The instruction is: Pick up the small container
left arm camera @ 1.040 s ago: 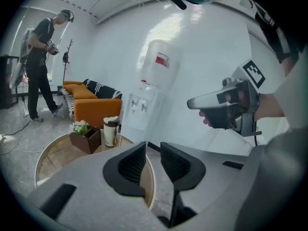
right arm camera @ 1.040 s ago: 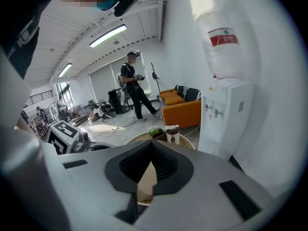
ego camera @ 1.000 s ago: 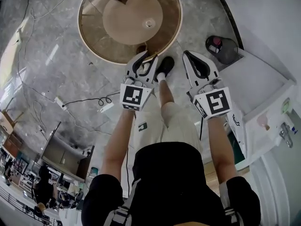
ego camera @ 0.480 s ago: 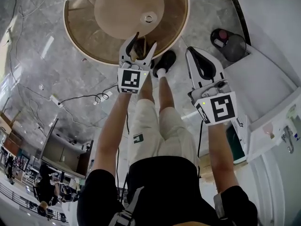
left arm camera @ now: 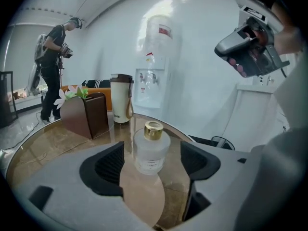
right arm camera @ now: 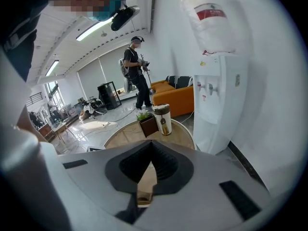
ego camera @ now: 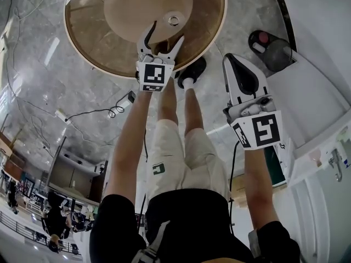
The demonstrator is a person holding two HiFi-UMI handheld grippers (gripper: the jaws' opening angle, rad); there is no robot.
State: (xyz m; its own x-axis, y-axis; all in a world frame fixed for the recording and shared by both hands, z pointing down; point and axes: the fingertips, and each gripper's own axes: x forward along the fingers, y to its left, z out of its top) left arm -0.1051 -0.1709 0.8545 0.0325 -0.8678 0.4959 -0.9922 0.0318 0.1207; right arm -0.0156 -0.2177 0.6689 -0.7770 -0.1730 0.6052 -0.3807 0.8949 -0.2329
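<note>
Left gripper [ego camera: 163, 34] is over the near edge of the round table [ego camera: 98, 43], pointing down at a slant. Its jaws are released and wide apart and have just been opening. The small container [left arm camera: 150, 150], a frosted bottle with a gold cap, stands upright on the table straight ahead of this gripper [left arm camera: 153, 177], lined up with the gap between the jaws. Neither pad touches it, and table shows on both sides of it. From the head view the small container [ego camera: 174, 21] sits just past the left gripper's tips, slightly toward its right jaw.

Farther ahead of the left gripper, beyond the bottle: a white tumbler [left arm camera: 121, 99] with a strap, and left of that a brown box [left arm camera: 84, 114] with flowers. A water dispenser [left arm camera: 154, 81] stands against the wall behind the table. A person [left arm camera: 52, 66] stands far off to the left.

Right gripper [ego camera: 233, 59] is to the right of the left one, off the table and over the floor. Its jaws [right arm camera: 150, 150] are clenched together at the tips with nothing between them.
</note>
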